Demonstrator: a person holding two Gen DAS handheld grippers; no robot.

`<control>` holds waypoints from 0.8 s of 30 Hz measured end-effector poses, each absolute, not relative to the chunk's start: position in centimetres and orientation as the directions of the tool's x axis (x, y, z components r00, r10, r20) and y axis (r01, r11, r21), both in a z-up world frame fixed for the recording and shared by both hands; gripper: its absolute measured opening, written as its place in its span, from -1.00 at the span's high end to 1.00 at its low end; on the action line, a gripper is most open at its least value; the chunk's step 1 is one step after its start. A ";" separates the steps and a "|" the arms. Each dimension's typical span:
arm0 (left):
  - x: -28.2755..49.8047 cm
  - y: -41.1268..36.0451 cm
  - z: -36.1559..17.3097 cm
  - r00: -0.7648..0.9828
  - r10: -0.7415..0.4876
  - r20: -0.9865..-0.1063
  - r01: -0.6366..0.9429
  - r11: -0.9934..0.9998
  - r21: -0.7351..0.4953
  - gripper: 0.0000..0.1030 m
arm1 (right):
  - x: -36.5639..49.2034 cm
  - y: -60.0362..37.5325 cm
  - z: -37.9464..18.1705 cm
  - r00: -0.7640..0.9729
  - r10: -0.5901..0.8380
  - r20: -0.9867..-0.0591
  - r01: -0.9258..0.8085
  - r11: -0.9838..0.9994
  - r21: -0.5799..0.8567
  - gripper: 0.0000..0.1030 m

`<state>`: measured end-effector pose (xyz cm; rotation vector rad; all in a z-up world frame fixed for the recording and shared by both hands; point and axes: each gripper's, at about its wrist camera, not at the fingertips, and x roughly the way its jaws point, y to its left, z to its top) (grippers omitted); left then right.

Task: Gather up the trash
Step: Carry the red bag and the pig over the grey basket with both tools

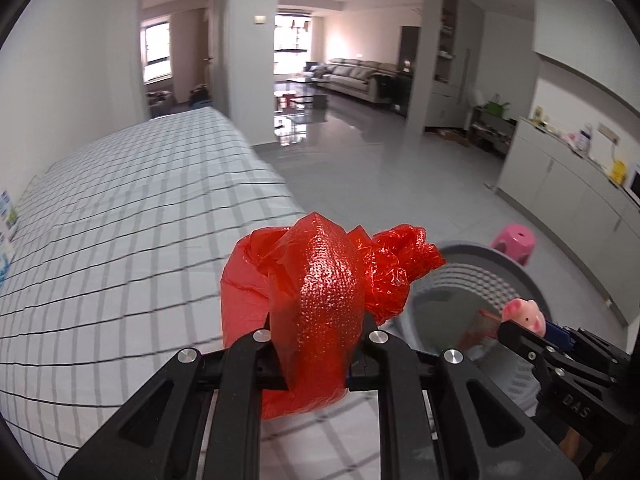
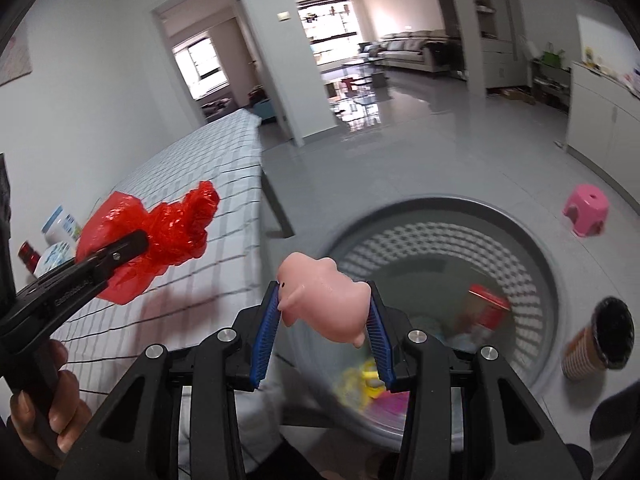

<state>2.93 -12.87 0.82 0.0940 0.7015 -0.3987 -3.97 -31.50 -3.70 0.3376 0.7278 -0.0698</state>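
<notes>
My left gripper (image 1: 318, 334) is shut on a crumpled red plastic bag (image 1: 320, 296), held above the edge of the checked table (image 1: 120, 240). It also shows in the right wrist view, where the red plastic bag (image 2: 160, 232) hangs from the left gripper (image 2: 140, 246) over the table (image 2: 208, 168). My right gripper (image 2: 324, 312) is shut on a pink toy pig (image 2: 324, 300) between its blue pads (image 2: 266, 332), above the near rim of a grey perforated trash basket (image 2: 440, 248). The pig (image 1: 524, 314) and basket (image 1: 480, 276) show at lower right in the left wrist view.
The basket holds a red can (image 2: 486, 308) and yellow and pink scraps (image 2: 368, 388). A paper cup (image 2: 600, 340) lies on the floor right of it, a pink stool (image 2: 586, 208) beyond. Bottles and packs (image 2: 56, 236) stand on the table's left. Cabinets (image 1: 568, 196) line the right wall.
</notes>
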 end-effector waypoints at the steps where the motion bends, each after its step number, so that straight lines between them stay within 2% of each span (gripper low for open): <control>1: 2.6 -13.6 0.7 0.686 -0.335 -0.645 0.401 0.915 -0.049 0.71 | -4.2 -32.1 -3.9 0.746 0.046 -0.665 0.191 0.941 0.280 0.21; 12: 0.8 -20.9 -1.7 0.594 -0.419 -0.687 0.539 0.841 -0.047 0.71 | -7.4 -38.6 -6.3 0.715 -0.044 -0.697 0.343 0.892 0.295 0.21; 24: 2.5 -24.2 -4.0 0.537 -0.413 -0.736 0.561 0.826 -0.054 0.68 | -5.3 -39.7 -8.3 0.671 -0.027 -0.741 0.343 0.897 0.278 0.21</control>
